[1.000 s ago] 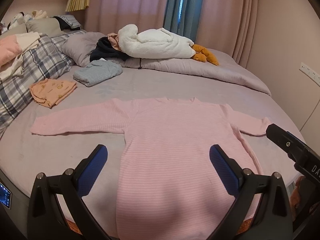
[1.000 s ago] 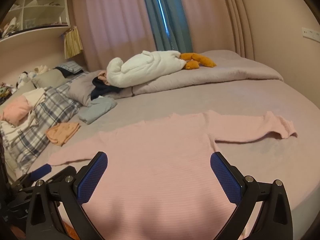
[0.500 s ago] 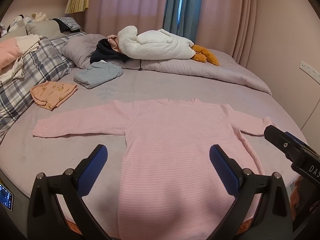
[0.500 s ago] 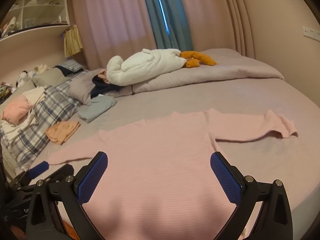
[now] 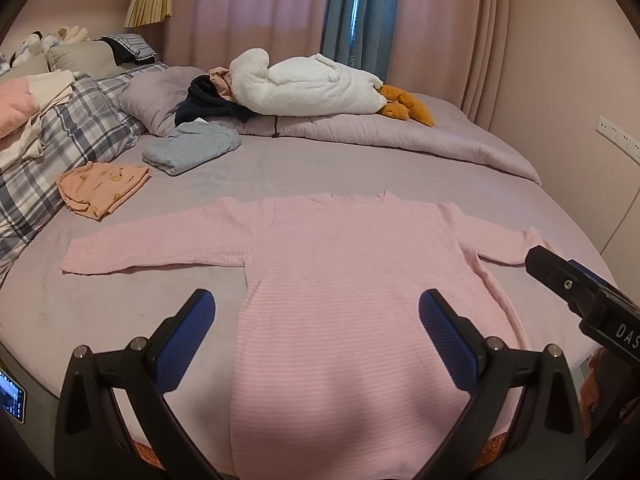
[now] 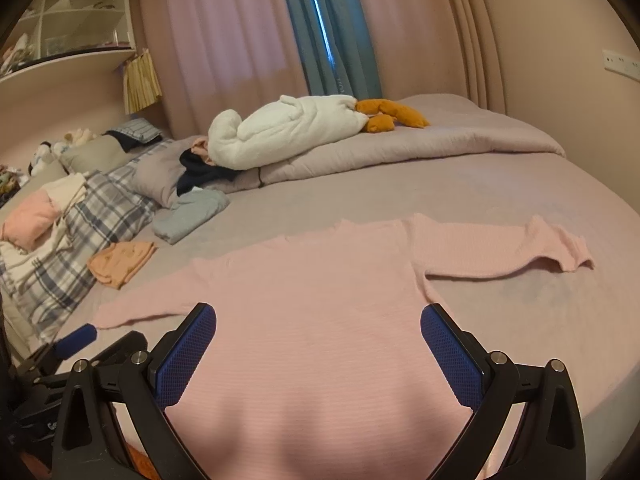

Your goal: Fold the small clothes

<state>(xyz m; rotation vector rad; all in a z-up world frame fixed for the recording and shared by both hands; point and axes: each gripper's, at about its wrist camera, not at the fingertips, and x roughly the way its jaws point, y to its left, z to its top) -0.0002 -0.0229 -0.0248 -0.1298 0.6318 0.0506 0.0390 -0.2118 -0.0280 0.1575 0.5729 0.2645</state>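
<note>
Fingers, left gripper (image 5: 316, 334): blue-padded fingers (image 5: 185, 338) spread wide apart, nothing between them, poised above the lower body of the pink top; one pad hangs over bare sheet, the other over pink fabric.
Fingers, right gripper (image 6: 318, 354): likewise released, blue pads (image 6: 450, 354) set wide, hovering over the pink top's lower half and gripping nothing.
Pink top (image 5: 352, 300): long-sleeved, finely ribbed, spread flat and face-up on the bed, neckline pointing away from the cameras, hem reaching the near edge of the mattress.
Sleeves: both stretched outward; the left sleeve (image 5: 160, 242) lies straight and flat, the right sleeve (image 6: 500, 246) runs out with its cuff slightly rumpled and bent.
Bed (image 5: 280, 164): covered in a greyish-lilac sheet, with a bunched duvet of the same colour along the far side.
Orange garment (image 5: 102, 190): small, printed, folded, resting on the sheet beyond the left sleeve, apart from it.
Grey garment (image 5: 192, 148): folded, just behind the orange garment, near a lilac pillow.
White plush toy (image 5: 304, 90): large, with orange feet, lying across the duvet; a dark piece of clothing is tucked against its head end.
Plaid bedding (image 5: 60, 140): at the left side, carrying a loose pile of pink and cream clothes.
Curtains (image 5: 280, 8): pink, with a teal panel between them, behind the bed.
Other gripper in view: the right gripper's black body pokes in at the right edge of the left wrist view, beside the right cuff.
</note>
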